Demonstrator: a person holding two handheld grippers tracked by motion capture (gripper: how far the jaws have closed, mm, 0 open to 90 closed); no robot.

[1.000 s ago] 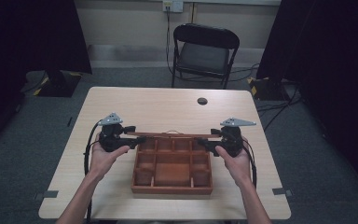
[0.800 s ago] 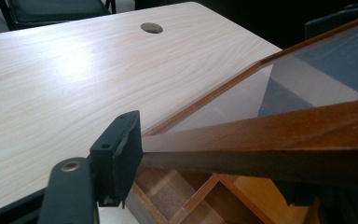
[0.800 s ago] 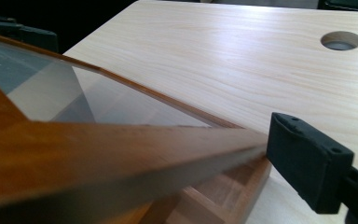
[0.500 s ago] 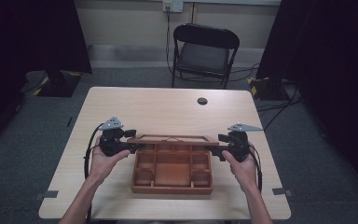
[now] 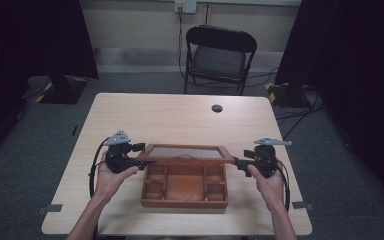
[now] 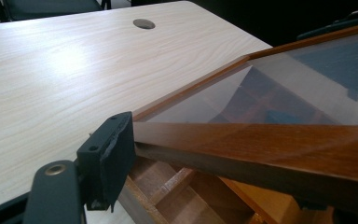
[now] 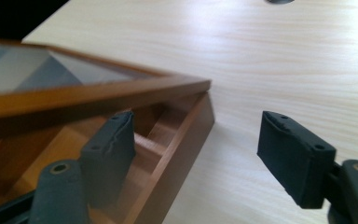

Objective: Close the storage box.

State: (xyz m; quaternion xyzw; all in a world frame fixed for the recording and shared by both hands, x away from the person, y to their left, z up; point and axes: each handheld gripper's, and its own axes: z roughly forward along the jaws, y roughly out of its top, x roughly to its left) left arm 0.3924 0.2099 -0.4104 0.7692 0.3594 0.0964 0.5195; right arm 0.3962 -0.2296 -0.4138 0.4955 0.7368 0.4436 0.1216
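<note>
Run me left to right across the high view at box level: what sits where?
Left gripper → wooden box with its raised glass lid → right gripper, all on the table.

Both forearms reach forward from the bottom edge. The left claw points to the right, its state unclear. The right claw points left with jaws spread apart.

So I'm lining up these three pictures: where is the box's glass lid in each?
High view: glass lid at centre, raised over the wooden box.
Left gripper view: right half, front rail beside the jaw.
Right gripper view: upper left.
Shared landmark: the table's round hole.
</note>
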